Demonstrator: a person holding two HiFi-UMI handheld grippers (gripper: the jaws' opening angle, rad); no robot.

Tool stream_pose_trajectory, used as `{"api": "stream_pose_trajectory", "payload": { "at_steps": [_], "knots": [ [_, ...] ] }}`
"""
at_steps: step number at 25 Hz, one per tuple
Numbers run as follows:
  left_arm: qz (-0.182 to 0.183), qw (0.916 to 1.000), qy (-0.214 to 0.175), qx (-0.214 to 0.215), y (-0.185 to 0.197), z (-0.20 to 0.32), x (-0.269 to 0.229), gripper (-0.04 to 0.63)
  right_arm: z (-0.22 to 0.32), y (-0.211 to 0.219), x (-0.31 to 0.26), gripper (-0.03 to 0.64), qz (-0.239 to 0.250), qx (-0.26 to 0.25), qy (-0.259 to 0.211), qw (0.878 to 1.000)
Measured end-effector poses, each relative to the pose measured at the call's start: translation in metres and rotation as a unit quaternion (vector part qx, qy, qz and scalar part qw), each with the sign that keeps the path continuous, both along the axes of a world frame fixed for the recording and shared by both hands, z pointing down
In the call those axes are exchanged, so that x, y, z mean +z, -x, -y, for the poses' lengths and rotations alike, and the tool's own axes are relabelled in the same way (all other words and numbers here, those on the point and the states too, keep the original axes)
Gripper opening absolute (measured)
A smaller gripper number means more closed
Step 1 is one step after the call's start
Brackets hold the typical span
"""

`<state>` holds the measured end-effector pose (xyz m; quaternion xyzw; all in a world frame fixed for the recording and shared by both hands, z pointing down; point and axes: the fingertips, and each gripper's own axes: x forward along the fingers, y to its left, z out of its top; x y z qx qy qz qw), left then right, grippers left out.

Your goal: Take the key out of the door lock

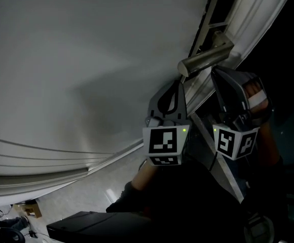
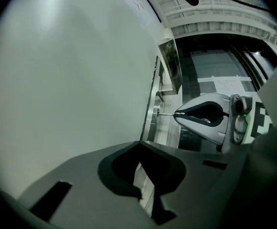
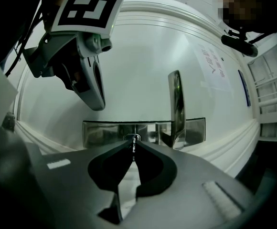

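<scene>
Right gripper [image 3: 133, 143] is seen pinched shut on the key [image 3: 133, 150], and the key is sunk in the lock [image 3: 130, 138] of the steel plate [image 3: 105, 132]. Small, stiff, light, slick metal is judged here. It is best gripped flat across the head and drawn straight out, or it may be twisted or let slip. Just beside, the handle [image 3: 175, 104] juts out and could be knocked. Left gripper [image 2: 139, 144] is closed on nothing, off to one side near the door [image 3: 143, 56].

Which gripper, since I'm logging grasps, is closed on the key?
The right gripper: its jaws pinch the key in the door lock; the left gripper is shut on nothing.
</scene>
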<state>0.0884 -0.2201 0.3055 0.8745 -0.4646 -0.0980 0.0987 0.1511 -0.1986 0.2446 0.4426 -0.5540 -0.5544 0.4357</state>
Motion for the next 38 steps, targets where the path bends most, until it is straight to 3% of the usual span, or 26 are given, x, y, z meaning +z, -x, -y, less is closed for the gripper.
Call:
{"api": "stream_pose_trajectory", "payload": {
  "at_steps": [16,20,24,31,38],
  "knots": [
    [-0.001,0.9999,0.005,-0.01,0.006,-0.006,0.003,0.0,-0.017,-0.004,0.006,0.012,0.022,0.001,0.005,1.0],
    [0.005,0.9999,-0.001,-0.01,0.008,-0.008,0.003,0.0,-0.023,-0.007,0.007,0.012,0.053,0.009,0.007,0.999],
    [0.013,0.9998,-0.011,-0.004,0.006,-0.01,0.0,0.0,-0.028,-0.017,0.01,0.012,0.115,0.022,0.012,0.993],
    [0.046,0.9977,-0.038,0.032,-0.008,-0.023,-0.005,0.0,-0.04,-0.029,0.015,0.012,0.275,0.039,0.027,0.96],
    [0.051,0.9947,-0.041,0.079,-0.029,-0.032,0.0,0.0,-0.051,-0.042,0.017,0.012,0.404,0.039,0.047,0.913]
  ]
}}
